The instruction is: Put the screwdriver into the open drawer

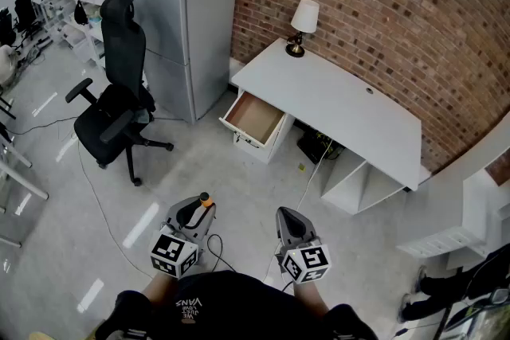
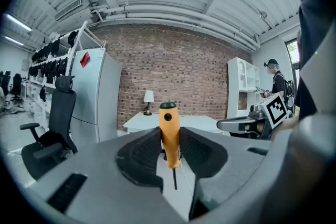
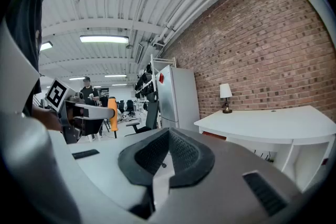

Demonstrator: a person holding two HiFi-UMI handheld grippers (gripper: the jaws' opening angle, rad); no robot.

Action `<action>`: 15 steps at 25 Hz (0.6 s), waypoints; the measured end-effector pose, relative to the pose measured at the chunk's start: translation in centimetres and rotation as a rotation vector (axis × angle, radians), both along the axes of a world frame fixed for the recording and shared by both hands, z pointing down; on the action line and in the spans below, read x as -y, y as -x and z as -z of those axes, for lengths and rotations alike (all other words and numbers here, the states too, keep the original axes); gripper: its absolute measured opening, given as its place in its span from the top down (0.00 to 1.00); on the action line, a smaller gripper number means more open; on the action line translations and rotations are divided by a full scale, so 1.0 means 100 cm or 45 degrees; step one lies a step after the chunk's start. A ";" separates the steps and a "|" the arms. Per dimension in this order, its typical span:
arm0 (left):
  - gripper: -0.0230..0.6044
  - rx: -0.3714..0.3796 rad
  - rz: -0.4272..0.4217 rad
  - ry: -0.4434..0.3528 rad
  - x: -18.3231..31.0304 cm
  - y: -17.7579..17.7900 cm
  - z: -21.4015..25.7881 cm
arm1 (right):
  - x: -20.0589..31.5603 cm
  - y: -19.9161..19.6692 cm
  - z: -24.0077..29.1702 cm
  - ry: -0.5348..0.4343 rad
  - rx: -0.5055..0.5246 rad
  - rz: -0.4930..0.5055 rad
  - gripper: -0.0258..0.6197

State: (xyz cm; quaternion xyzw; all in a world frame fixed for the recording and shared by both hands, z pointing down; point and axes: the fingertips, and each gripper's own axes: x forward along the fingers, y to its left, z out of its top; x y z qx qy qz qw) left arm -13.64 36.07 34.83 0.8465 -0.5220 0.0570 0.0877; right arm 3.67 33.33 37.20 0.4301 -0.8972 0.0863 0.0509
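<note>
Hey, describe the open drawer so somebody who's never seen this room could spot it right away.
Find the white desk against the brick wall. Under its end nearest the table lamp sits a small white drawer unit, and the open drawer is its top one. It is the only one pulled out, showing a bare tan inside.

Screwdriver (image 2: 169,134): smooth orange plastic handle; wall (image 1: 382,4): rough brick; floor (image 1: 48,195): glossy.
</note>
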 end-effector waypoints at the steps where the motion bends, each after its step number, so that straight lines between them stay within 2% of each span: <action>1: 0.79 0.000 0.000 0.002 -0.001 0.000 -0.002 | -0.001 0.001 -0.001 0.000 -0.002 0.002 0.97; 10: 0.79 -0.010 0.019 0.008 -0.005 0.000 -0.009 | -0.004 0.003 -0.006 0.007 0.004 0.009 0.97; 15: 0.79 -0.012 0.031 0.016 -0.005 -0.004 -0.013 | -0.004 0.005 -0.006 0.003 0.012 0.061 0.97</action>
